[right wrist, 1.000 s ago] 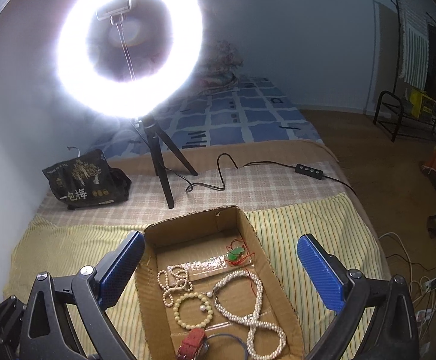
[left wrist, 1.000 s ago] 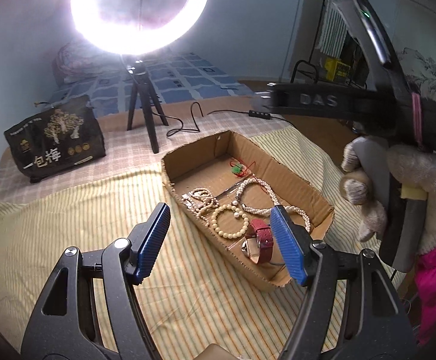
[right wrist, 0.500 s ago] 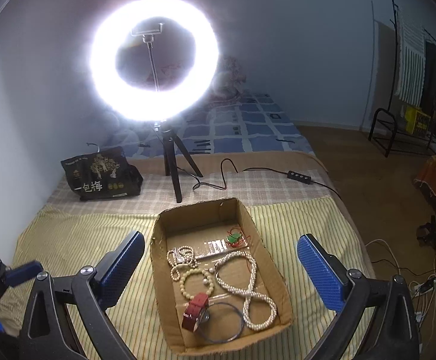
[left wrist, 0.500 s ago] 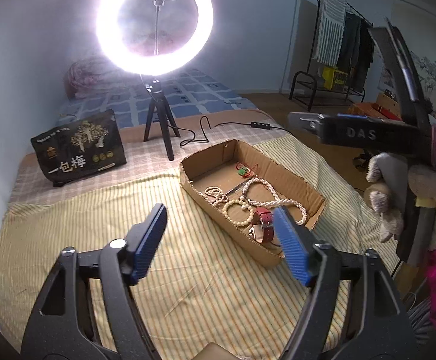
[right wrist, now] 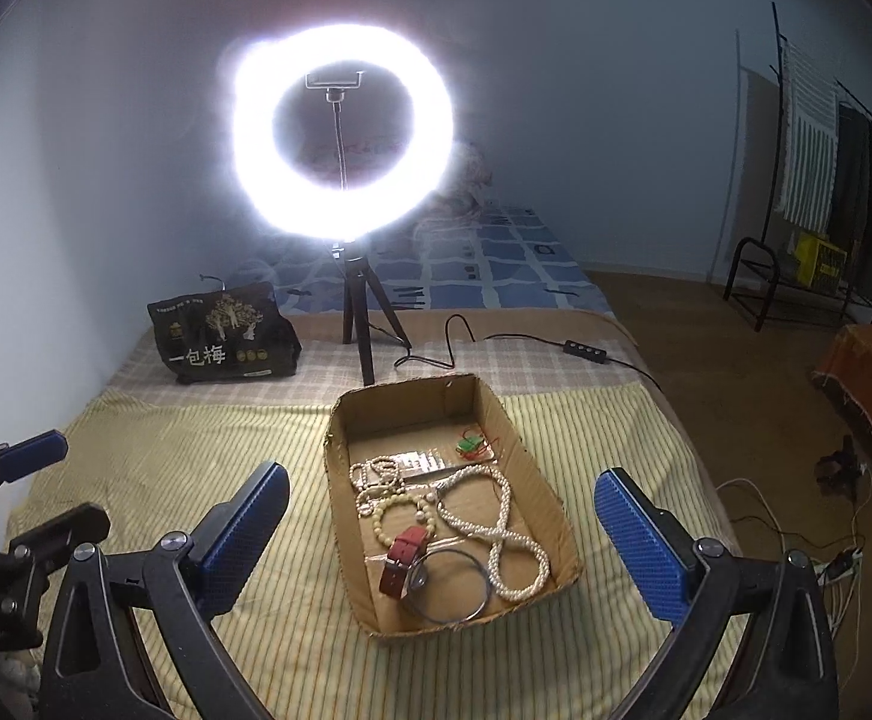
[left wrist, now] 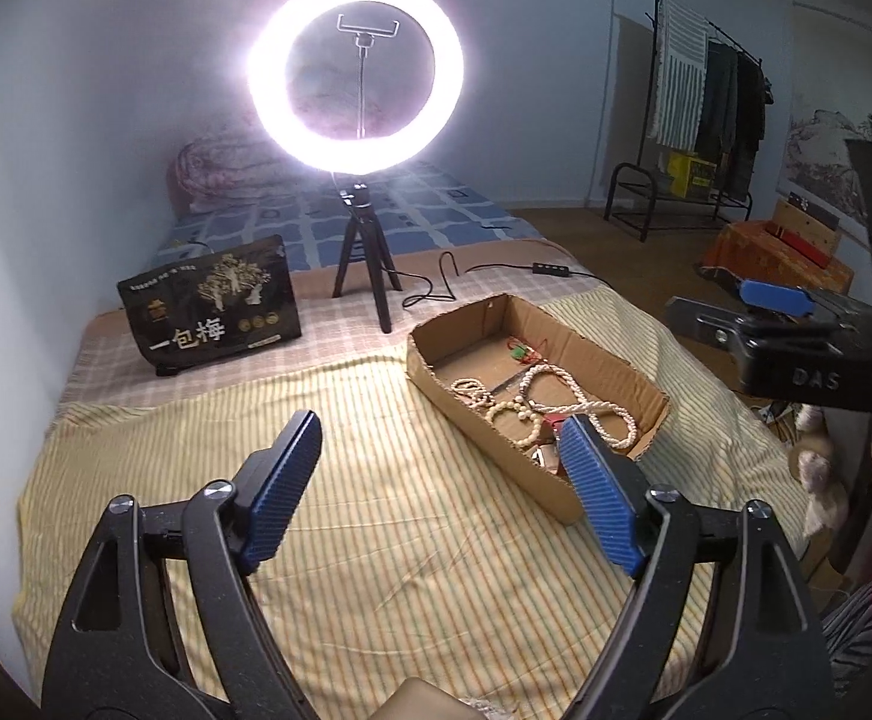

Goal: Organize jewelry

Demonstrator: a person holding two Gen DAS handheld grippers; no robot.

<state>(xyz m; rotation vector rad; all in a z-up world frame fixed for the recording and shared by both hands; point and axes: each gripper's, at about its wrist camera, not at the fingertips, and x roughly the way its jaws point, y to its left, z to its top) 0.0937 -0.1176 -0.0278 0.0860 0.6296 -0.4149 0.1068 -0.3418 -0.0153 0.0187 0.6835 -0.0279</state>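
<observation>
Nearby, ring light, black bag, cable

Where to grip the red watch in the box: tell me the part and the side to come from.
Grip the red watch across its strap, coming from above with the right gripper. The cardboard box walls block a side approach, and the strap stands up off the floor.

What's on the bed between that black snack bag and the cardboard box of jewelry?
Only the ring light's tripod, standing on bare checked cloth between black bag and cardboard box; clearest in the right wrist view.
</observation>
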